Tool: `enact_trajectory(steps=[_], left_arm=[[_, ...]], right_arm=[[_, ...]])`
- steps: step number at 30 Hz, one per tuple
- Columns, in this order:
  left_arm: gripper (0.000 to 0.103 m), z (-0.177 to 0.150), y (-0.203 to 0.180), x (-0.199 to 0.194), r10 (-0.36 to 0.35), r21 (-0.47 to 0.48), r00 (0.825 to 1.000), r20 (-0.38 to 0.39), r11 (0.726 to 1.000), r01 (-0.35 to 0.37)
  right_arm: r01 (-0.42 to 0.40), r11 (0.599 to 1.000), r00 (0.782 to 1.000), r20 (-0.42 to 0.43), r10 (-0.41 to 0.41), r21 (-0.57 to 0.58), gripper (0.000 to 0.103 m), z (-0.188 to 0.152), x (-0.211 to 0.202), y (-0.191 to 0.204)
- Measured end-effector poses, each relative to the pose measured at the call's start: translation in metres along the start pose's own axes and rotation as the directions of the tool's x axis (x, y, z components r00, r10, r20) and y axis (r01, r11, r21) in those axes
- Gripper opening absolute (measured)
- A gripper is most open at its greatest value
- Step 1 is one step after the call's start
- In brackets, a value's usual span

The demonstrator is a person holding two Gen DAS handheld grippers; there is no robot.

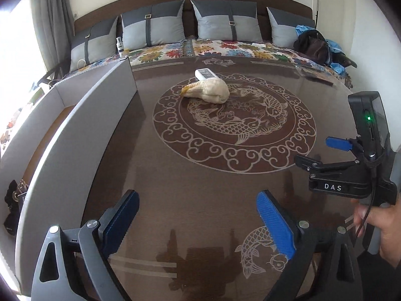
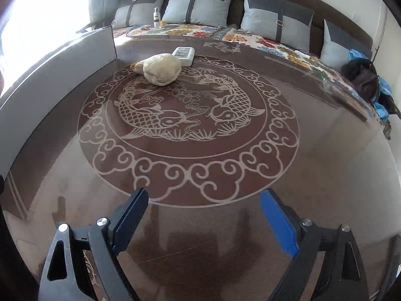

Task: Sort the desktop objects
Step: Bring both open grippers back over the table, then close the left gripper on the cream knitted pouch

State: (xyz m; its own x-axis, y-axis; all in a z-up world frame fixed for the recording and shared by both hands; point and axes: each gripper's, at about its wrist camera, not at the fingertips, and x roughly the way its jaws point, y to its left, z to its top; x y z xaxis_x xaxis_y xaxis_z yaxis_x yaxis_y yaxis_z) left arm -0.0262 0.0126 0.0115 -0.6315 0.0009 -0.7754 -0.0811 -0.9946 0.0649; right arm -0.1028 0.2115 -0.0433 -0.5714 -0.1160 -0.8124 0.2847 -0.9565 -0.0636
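Both my left gripper (image 1: 198,219) and right gripper (image 2: 204,217) gape wide, empty; I judge sorting half done: cream pouch (image 1: 209,90) and white remote (image 1: 206,74) wait at twelve o'clock, box (image 1: 82,115) at ten

Blown-out window (image 1: 15,50) glare, fisheye-warped edges

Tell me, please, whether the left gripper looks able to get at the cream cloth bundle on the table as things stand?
Probably yes: the left gripper is open and empty, with bare table between it and the cloth bundle.
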Motion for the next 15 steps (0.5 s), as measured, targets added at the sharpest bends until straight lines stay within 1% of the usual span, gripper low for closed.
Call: enact_trajectory(steps=[3, 9, 11, 13, 15], left_arm=[[0.096, 0.008, -0.013, 0.002, 0.009, 0.034, 1.0, 0.012, 0.999, -0.01], [0.096, 0.023, -0.028, 0.009, 0.002, 0.05, 1.0, 0.016, 0.999, -0.003], [0.096, 0.028, -0.031, 0.016, -0.011, 0.046, 1.0, 0.005, 0.999, 0.01], [0.096, 0.037, -0.029, 0.027, -0.052, 0.001, 0.998, -0.03, 0.999, 0.052], [0.096, 0.05, -0.021, 0.044, -0.125, -0.094, 0.99, -0.065, 0.989, 0.118]], right_arm=[[0.0, 1.0, 1.0, -0.004, 0.001, 0.031, 0.091, -0.003, 0.004, -0.012], [0.0, 0.997, 1.0, -0.014, 0.001, 0.078, 0.091, -0.013, 0.009, -0.028], [0.0, 0.996, 1.0, 0.006, -0.001, 0.093, 0.093, -0.017, 0.008, -0.029], [0.012, 0.996, 1.0, 0.012, -0.013, 0.087, 0.093, -0.017, 0.008, -0.026], [0.024, 0.996, 1.0, 0.016, -0.025, 0.08, 0.094, -0.017, 0.007, -0.025]])
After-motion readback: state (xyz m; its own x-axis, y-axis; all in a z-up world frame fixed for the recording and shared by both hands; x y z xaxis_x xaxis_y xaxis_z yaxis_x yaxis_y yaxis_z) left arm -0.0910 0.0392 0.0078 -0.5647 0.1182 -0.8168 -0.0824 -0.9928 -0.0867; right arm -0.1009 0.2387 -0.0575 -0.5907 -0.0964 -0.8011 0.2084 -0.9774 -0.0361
